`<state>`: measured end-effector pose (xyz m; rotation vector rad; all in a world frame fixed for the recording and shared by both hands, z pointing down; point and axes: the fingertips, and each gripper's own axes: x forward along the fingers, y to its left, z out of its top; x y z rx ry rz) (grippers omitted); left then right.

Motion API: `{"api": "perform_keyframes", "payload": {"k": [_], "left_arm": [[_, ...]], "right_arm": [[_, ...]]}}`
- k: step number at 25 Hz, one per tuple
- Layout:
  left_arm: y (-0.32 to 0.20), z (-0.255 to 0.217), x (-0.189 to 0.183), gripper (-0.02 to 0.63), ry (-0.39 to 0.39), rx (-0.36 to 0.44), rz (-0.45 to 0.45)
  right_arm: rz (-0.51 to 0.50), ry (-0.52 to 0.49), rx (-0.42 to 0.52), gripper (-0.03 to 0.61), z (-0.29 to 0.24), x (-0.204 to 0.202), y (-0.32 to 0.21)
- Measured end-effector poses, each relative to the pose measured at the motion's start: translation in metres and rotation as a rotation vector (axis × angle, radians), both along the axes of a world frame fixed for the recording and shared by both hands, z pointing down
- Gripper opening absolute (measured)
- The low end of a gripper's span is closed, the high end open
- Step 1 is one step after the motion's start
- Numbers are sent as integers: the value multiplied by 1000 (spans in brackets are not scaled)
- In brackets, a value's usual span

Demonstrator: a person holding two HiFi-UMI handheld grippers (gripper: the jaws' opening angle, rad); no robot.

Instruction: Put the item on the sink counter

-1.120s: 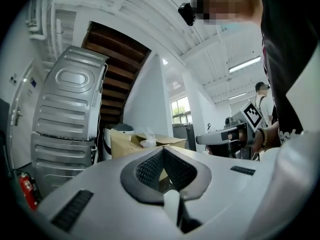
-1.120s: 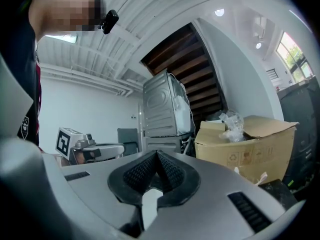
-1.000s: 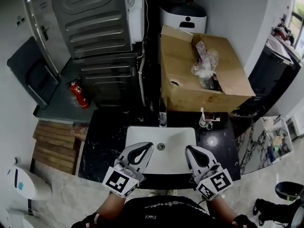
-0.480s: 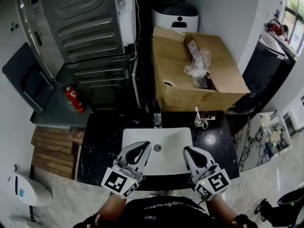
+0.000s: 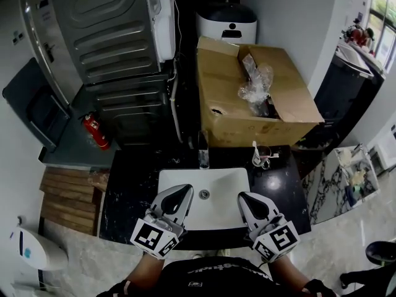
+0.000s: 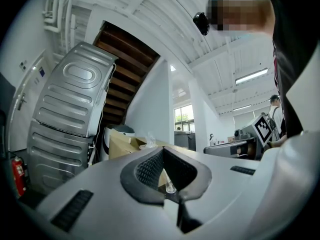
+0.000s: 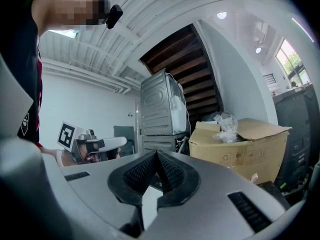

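Jaws on my left gripper and right gripper are both pressed together with nothing between them, poised over the white sink. One small white item (too small to name) lies on the black tabletop, near the cardboard box.

The grey, two-jaw left gripper and the matching right gripper, each with a square-marker cube at its back, are held side by side close before the person's torso, pointing forward and about level. Both pairs of black-padded jaws are closed tip to tip with nothing between them.
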<state>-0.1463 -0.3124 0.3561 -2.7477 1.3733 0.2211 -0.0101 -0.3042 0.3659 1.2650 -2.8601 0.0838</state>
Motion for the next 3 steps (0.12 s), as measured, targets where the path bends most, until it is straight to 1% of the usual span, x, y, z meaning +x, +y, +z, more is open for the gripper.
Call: {"api": "perform_keyframes", "payload": {"k": [3], "left_arm": [[1,2,1,15,0,-4,2]], "right_arm": [[0,1,1,37,0,0,1]]}}
